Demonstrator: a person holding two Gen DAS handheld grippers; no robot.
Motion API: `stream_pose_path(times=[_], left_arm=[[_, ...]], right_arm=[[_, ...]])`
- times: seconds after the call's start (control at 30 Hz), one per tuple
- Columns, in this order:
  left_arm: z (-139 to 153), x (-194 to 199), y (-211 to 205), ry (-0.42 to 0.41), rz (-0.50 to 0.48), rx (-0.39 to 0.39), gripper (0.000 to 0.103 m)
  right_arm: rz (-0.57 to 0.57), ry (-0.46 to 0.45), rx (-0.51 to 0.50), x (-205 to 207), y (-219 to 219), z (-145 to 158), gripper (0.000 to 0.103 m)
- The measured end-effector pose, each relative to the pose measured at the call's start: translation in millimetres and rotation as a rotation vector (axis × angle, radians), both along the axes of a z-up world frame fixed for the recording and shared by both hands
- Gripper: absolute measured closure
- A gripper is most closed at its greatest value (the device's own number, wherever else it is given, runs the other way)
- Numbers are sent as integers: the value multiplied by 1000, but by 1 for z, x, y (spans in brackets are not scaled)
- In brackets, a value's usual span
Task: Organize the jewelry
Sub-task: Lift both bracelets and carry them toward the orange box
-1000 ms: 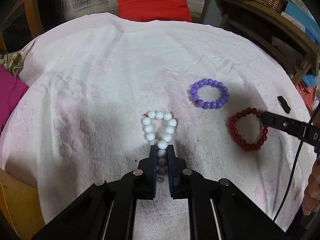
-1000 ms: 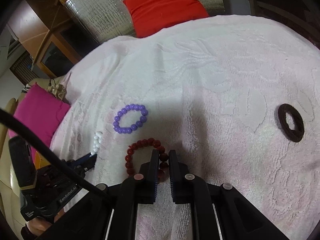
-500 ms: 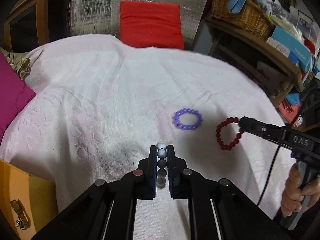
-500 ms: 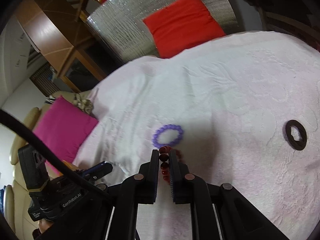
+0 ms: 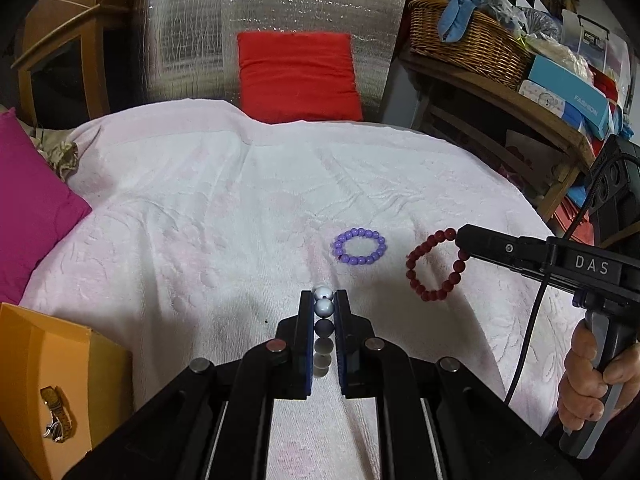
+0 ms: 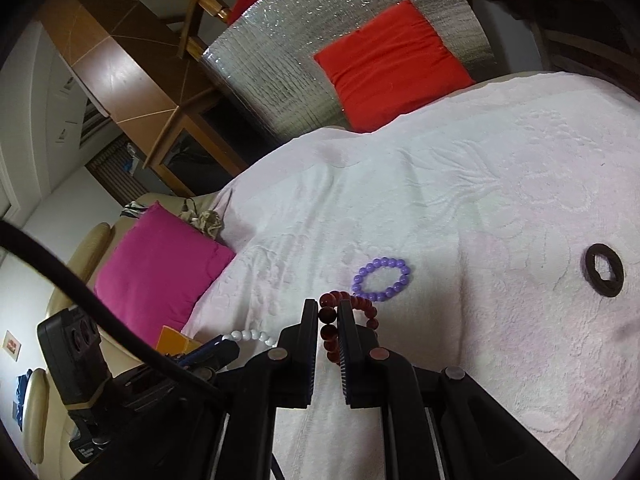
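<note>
The right gripper (image 6: pixel 328 312) is clamping a dark red beaded bracelet (image 6: pixel 347 326) above the white towel (image 6: pixel 500 208), near a purple beaded bracelet (image 6: pixel 381 278).

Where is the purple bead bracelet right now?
The purple bracelet lies flat on the white towel, loose, just left of the red bracelet held in the right gripper. In the right wrist view it sits just beyond that gripper's fingertips.
</note>
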State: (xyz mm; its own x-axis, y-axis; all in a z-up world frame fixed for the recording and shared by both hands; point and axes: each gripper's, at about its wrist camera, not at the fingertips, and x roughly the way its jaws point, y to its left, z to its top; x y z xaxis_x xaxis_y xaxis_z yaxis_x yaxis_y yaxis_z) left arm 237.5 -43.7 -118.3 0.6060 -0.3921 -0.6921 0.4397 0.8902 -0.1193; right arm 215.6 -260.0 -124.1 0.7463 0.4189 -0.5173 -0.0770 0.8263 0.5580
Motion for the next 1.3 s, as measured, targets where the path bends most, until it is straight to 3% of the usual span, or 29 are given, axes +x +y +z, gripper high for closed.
stream_pose_path(times=[0.27, 0.5, 1.3], left_arm=[[4, -7, -1, -33, 22, 15, 93], [5, -9, -3, -85, 76, 92, 93], [-4, -2, -4, -95, 150, 171, 93]], right_arm=[[16, -6, -7, -5, 11, 0, 92], [20, -11, -1, -2, 15, 0, 92], [2, 17, -12, -3, 11, -8, 92]])
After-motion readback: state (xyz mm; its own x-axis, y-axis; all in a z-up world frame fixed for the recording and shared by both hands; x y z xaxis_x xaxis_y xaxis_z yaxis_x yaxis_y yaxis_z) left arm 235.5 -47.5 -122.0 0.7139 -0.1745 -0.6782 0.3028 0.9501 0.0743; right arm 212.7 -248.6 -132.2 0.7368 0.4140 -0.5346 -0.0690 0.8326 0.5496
